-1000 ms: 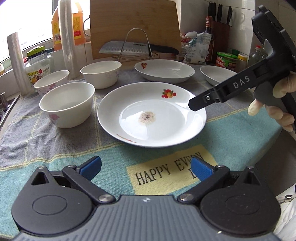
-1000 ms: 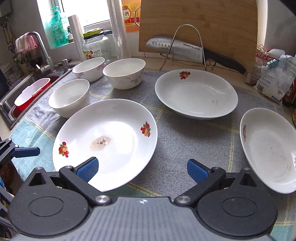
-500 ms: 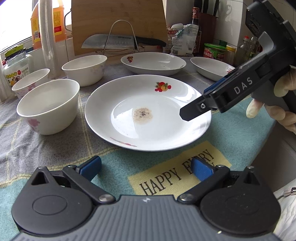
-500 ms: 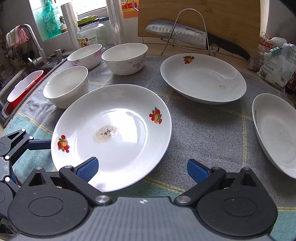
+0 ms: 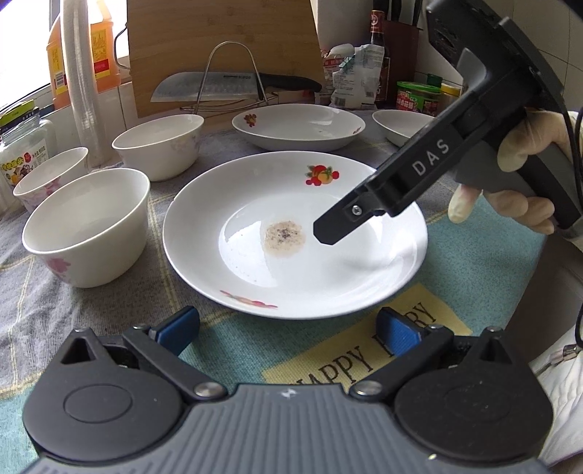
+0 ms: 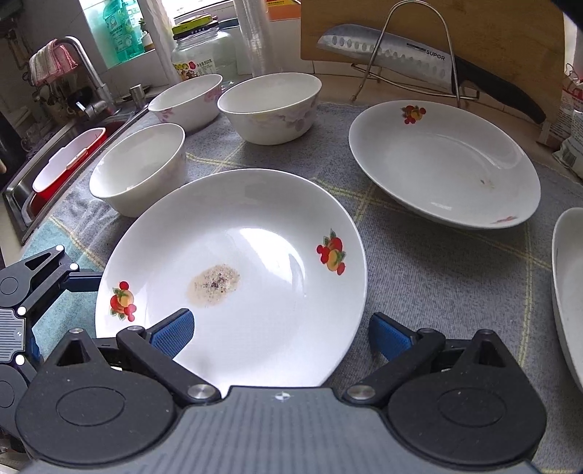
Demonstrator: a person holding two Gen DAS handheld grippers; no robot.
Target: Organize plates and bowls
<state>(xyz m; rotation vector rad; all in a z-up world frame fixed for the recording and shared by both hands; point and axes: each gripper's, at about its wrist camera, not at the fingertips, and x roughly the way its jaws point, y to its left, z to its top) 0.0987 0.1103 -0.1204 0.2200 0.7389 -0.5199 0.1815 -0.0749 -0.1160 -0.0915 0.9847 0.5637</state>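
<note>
Glossy white ceramic plate (image 6: 255, 233) on rough woven cloth mat (image 6: 437, 277); wooden board (image 5: 218, 43), shiny steel knife (image 5: 204, 85).

Rightmost plate (image 6: 568, 291) cut by frame edge

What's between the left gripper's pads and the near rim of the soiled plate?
Only cloth. In the left wrist view, the left gripper is open just short of the soiled plate, with nothing else between.

bright window (image 6: 109, 32), steel sink (image 6: 22, 197), tiled wall (image 5: 349, 22)
</note>
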